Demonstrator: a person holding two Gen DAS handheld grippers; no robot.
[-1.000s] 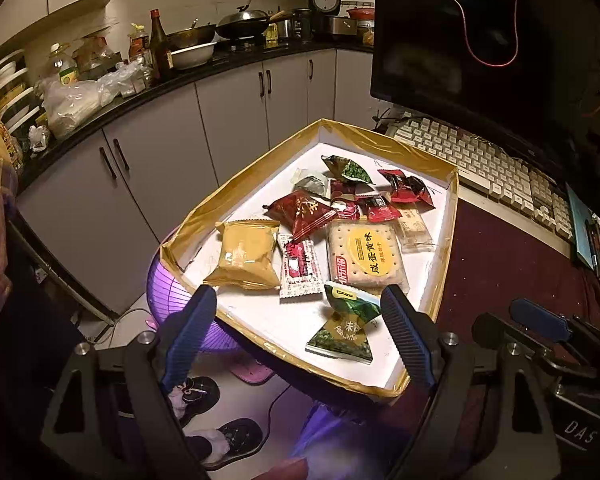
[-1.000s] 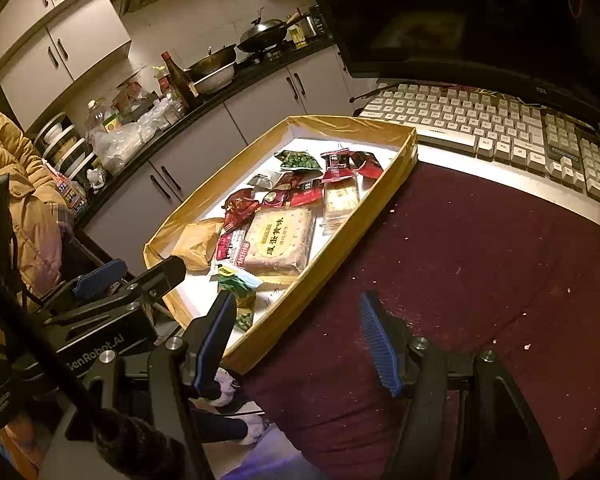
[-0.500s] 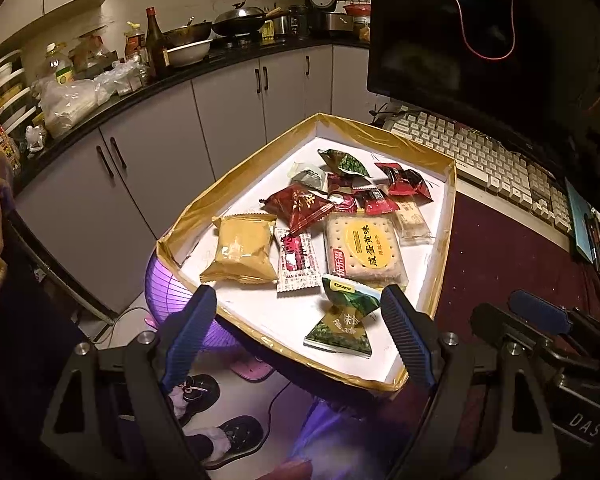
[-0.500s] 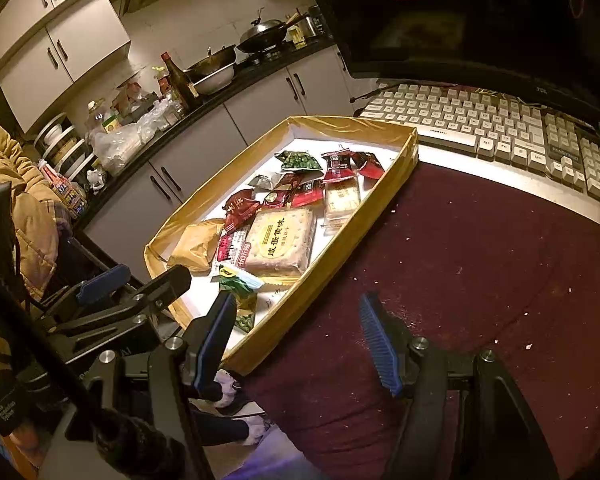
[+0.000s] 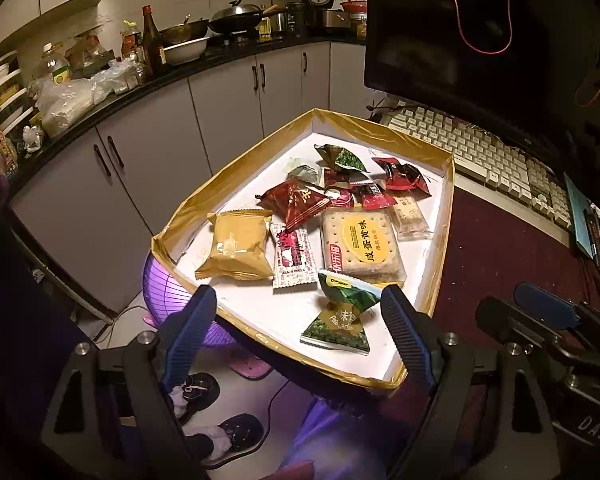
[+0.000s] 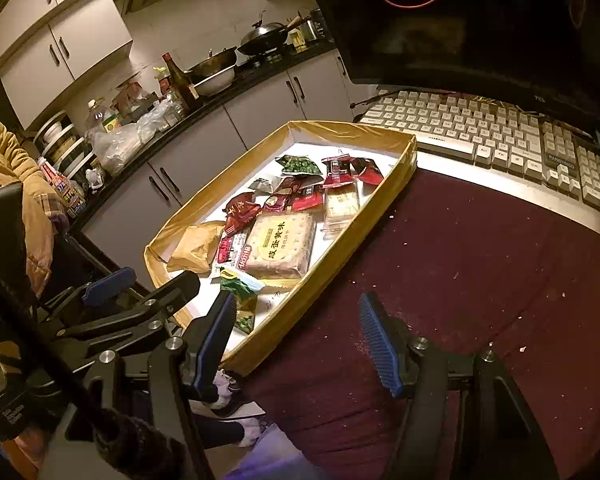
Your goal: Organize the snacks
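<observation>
Snacks in mixed wrappers lie in a shallow white cardboard tray with gold-taped rim (image 5: 446, 216), which sits on the maroon-covered bench (image 6: 480, 264) and overhangs its edge. Left hand-held gripper (image 5: 300, 334): fingers spread wide, nothing between the pads, poised above the tray's near edge. Green triangular snack packet (image 5: 342, 312) lies just beyond the fingertips, at 12 o'clock. Square cracker pack with yellow label (image 5: 360, 244) farther on at 12 to 1 o'clock; yellow pillow-shaped packet (image 5: 238, 246) at 11; dark red packet (image 5: 296, 200) behind these. Right hand-held gripper (image 6: 296, 338): released, empty, over bare maroon cloth just outside the tray's long side; the snacks lie at its 10 to 12 o'clock. Beige keyboard (image 6: 488, 132) at 1 o'clock.
</observation>
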